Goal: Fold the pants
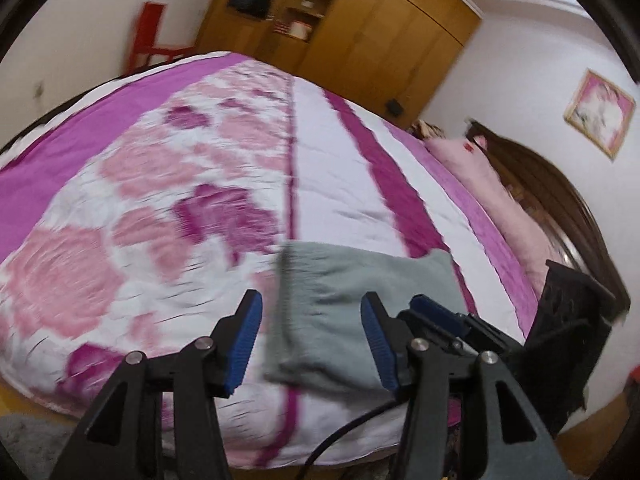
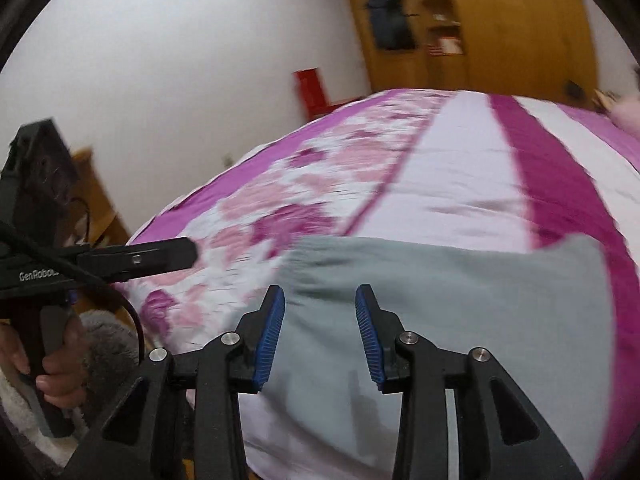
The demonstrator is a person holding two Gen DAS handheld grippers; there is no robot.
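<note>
The grey pants (image 1: 340, 300) lie folded into a compact rectangle on the pink and white bedspread (image 1: 160, 184), near the bed's front edge. My left gripper (image 1: 312, 332) is open and empty, raised above the pants' near left part. My right gripper (image 2: 320, 328) is open and empty, above the pants (image 2: 460, 312), which fill the lower right of the right wrist view. The right gripper also shows in the left wrist view (image 1: 436, 316), just right of the left one. The left gripper, held by a hand, shows at the left of the right wrist view (image 2: 176, 256).
A pink pillow (image 1: 492, 184) and a dark wooden headboard (image 1: 560, 200) are at the bed's right end. A wooden wardrobe (image 1: 360, 32) stands behind the bed, a red chair (image 1: 152, 40) by the wall. A grey fluffy rug (image 2: 108, 344) lies on the floor at the left.
</note>
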